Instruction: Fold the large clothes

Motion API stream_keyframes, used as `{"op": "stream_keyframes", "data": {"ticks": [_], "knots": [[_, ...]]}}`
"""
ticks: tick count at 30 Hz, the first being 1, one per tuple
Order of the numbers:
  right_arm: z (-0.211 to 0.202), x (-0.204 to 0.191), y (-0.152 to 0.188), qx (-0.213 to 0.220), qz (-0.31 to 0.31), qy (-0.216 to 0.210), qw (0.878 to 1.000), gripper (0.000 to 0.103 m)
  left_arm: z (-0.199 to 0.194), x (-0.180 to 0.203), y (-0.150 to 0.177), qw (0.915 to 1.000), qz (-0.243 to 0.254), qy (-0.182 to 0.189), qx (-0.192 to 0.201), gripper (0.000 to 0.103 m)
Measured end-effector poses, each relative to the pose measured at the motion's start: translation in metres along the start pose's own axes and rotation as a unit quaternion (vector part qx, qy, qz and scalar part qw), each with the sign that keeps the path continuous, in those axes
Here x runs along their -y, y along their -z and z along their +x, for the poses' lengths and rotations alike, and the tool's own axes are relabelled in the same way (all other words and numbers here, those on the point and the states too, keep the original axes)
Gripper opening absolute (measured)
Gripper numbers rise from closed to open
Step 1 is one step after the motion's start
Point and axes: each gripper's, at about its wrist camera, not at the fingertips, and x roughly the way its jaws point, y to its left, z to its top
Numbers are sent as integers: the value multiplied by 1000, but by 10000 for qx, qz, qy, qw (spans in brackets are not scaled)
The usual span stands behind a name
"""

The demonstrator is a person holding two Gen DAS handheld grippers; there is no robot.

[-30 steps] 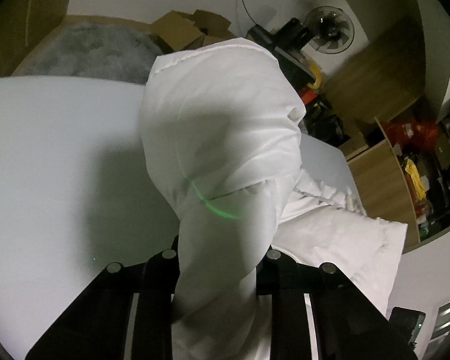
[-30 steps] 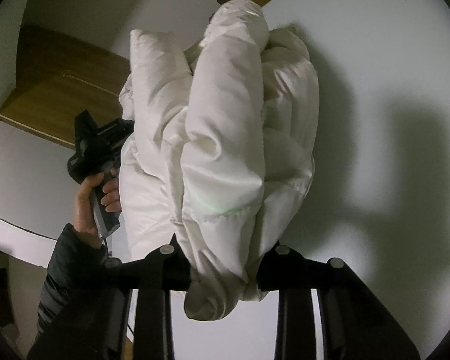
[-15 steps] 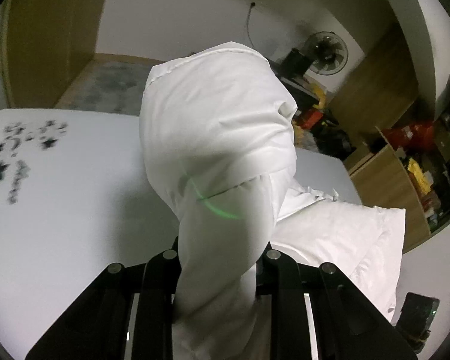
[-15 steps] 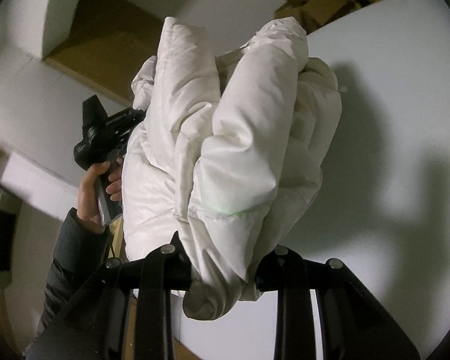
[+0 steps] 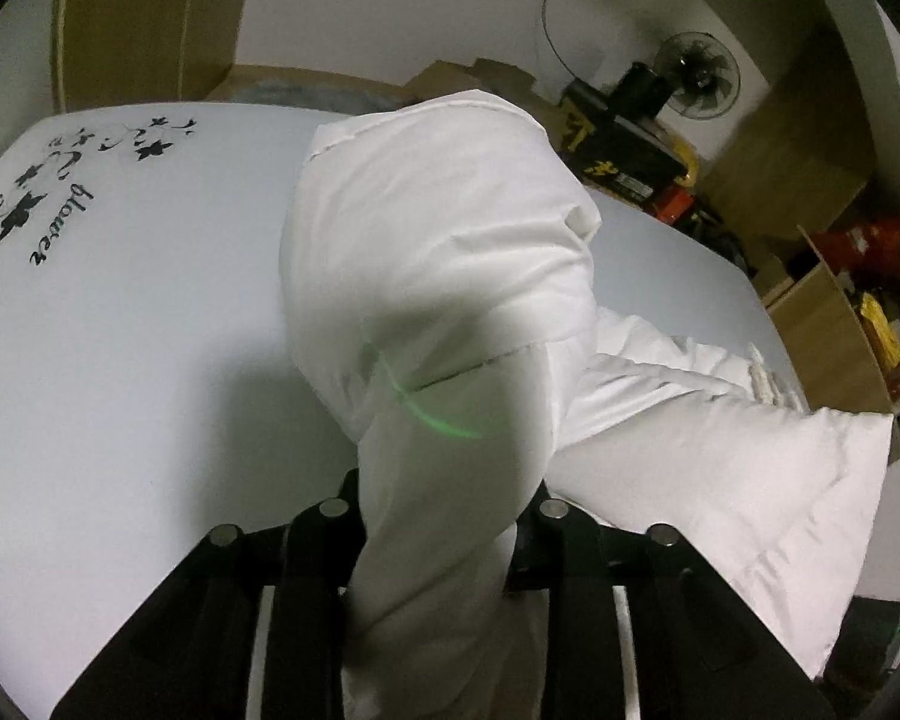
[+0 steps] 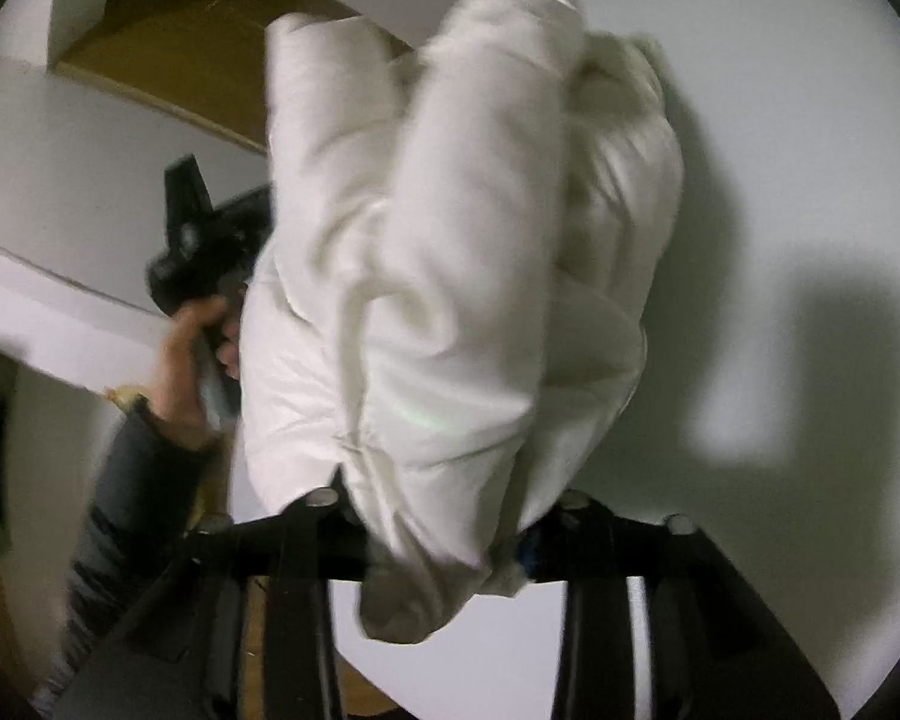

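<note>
A large white padded garment (image 5: 438, 276) hangs bunched from both grippers above a white table (image 5: 120, 330). My left gripper (image 5: 438, 516) is shut on a thick fold of it; the cloth hides the fingertips. The rest of the garment trails to the right (image 5: 720, 450) onto the table. In the right wrist view my right gripper (image 6: 444, 510) is shut on another bunched part of the garment (image 6: 462, 252), lifted over the table (image 6: 780, 180). The person's left hand (image 6: 186, 354) with the other gripper shows just left of the cloth.
The table has a black flower print (image 5: 36, 204) at its far left. Beyond it are cardboard boxes (image 5: 468, 75), a fan (image 5: 699, 84), a cluttered wooden shelf (image 5: 858, 324) on the right and a grey rug (image 5: 306, 93).
Both grippers have lifted and swung with the garment still held. The left view has turned so the flower print shows. The right view is blurred by motion.
</note>
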Motion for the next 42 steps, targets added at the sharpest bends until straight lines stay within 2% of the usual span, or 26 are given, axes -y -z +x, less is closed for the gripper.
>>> {"op": "stream_keyframes", "data": {"ticks": [2, 3, 5, 6, 8, 9, 10, 12, 14, 15, 16, 17, 19, 22, 23, 24, 26, 27, 28, 31, 36, 42], "knots": [[7, 10, -1, 43, 204, 238, 9995, 84, 2, -9, 0, 9996, -269, 103, -43, 42], [8, 13, -3, 150, 252, 359, 9989, 89, 0, -15, -2, 9989, -435, 127, -101, 48], [4, 14, -7, 172, 161, 340, 9991, 92, -7, -16, -6, 9985, -522, 79, -124, 55], [-2, 11, -7, 252, 115, 293, 9992, 92, -17, -16, -9, 9986, -506, -51, -157, 67], [-18, -8, -2, 521, -139, 363, 9979, 92, -42, -15, -13, 9992, -284, -289, 47, 82], [-27, -12, -5, 669, -285, 524, 9960, 92, -62, -8, -14, 9979, -90, -594, 250, 82], [-42, -21, -6, 914, -507, 794, 9913, 93, -92, 3, -12, 9925, 152, -1080, 558, 82], [-67, -38, 0, 1360, -910, 1214, 9790, 94, -132, 22, -2, 9817, 324, -1562, 1035, 82], [-88, -60, 8, 1712, -1282, 1569, 9642, 94, -185, 51, 33, 9626, 481, -2128, 1604, 82], [-91, -77, 20, 1872, -1488, 1632, 9572, 95, -199, 60, 46, 9586, 517, -2197, 1734, 82], [-96, -90, 29, 2015, -1667, 1688, 9503, 98, -224, 76, 76, 9538, 552, -2184, 1988, 83], [-100, -96, 31, 2125, -1798, 1752, 9444, 100, -239, 87, 98, 9526, 537, -2110, 2123, 83], [-106, -119, 57, 2396, -2234, 2016, 9231, 103, -265, 101, 141, 9559, 429, -1843, 2246, 83], [-118, -125, 92, 2406, -2549, 2437, 9043, 103, -288, 109, 195, 9570, 208, -1743, 2310, 83], [-122, -123, 114, 2370, -2604, 2507, 9018, 103, -292, 113, 215, 9537, 209, -1911, 2315, 83], [-118, -126, 120, 2298, -2673, 2577, 8996, 103, -292, 115, 226, 9499, 273, -2066, 2329, 83], [-112, -127, 136, 2220, -2799, 2650, 8956, 103, -290, 124, 252, 9336, 548, -2620, 2383, 83], [-110, -125, 144, 2185, -2867, 2742, 8916, 103, -289, 127, 263, 9305, 587, -2742, 2356, 83], [-116, -124, 146, 2185, -2884, 2778, 8899, 103, -289, 130, 275, 9311, 610, -2786, 2274, 83], [-118, -127, 160, 2223, -2962, 2825, 8849, 103, -291, 133, 301, 9481, 538, -2323, 2102, 83], [-132, -144, 181, 2357, -3141, 2853, 8743, 103, -290, 139, 317, 9469, 509, -2427, 2047, 83], [-139, -150, 191, 2367, -3200, 2784, 8741, 103, -298, 142, 322, 9490, 415, -2311, 2106, 83]]}}
